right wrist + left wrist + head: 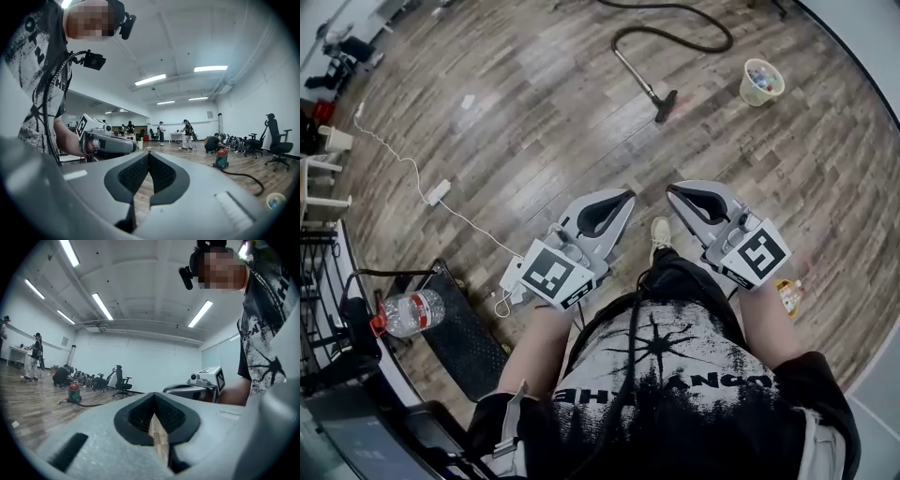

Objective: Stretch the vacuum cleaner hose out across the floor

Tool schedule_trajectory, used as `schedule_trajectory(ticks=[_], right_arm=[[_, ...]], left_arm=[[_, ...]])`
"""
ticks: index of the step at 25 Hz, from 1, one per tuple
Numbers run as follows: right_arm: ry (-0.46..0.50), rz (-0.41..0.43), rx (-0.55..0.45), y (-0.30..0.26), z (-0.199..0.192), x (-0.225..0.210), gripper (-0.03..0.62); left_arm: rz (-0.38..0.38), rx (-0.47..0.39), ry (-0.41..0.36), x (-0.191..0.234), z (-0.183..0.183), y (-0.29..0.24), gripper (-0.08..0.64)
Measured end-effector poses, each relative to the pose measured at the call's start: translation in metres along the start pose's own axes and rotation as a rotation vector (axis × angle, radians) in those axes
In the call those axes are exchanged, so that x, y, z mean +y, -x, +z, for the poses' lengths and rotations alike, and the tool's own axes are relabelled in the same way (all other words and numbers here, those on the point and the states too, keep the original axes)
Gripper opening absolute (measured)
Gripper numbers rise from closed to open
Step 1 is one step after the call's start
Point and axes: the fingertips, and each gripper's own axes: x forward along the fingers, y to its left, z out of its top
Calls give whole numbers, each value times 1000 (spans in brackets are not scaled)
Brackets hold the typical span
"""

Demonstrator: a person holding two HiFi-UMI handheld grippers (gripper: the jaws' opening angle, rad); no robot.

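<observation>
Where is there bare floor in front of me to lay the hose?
Bare boards run between the floor nozzle and your shoe, bordered left by the white power strip. Crowded: bottle and mat lower left, bucket upper right.

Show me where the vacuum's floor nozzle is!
In the head view, the floor nozzle lies on the wooden floor near the top, right of centre, just left of the beige bucket, with the black hose looping beyond it.
</observation>
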Motion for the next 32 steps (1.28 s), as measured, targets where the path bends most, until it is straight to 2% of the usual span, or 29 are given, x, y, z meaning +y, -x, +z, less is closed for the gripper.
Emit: schedule_trajectory(ticks=[3,7,11,15,21,24,28,32], right_arm=[[7,15,-4,-10,6,-39,8],[44,32,-56,-23,23,-93,8],[40,48,-28,-32,24,-141,8],[64,73,-85,-42,36,-178,8],[50,87,-59,-54,34,-207,8],[57,99,-87,-64,36,-216,8],[39,105,-41,-82,28,-226,8],[62,95,-77,-109,37,-244,8]], left_arm=[[3,-3,-6,23,8,-29,-2],[17,-3,-16,56,20,-74,-2],[39,-13,-24,88,36,-113,-2],[64,-17,-40,110,45,-141,-2],[92,-9,-43,133,48,-157,-2],[98,-10,-34,144,46,-163,-2],[95,-5,-22,162,41,-167,-2],[82,-7,-13,195,42,-172,-2]])
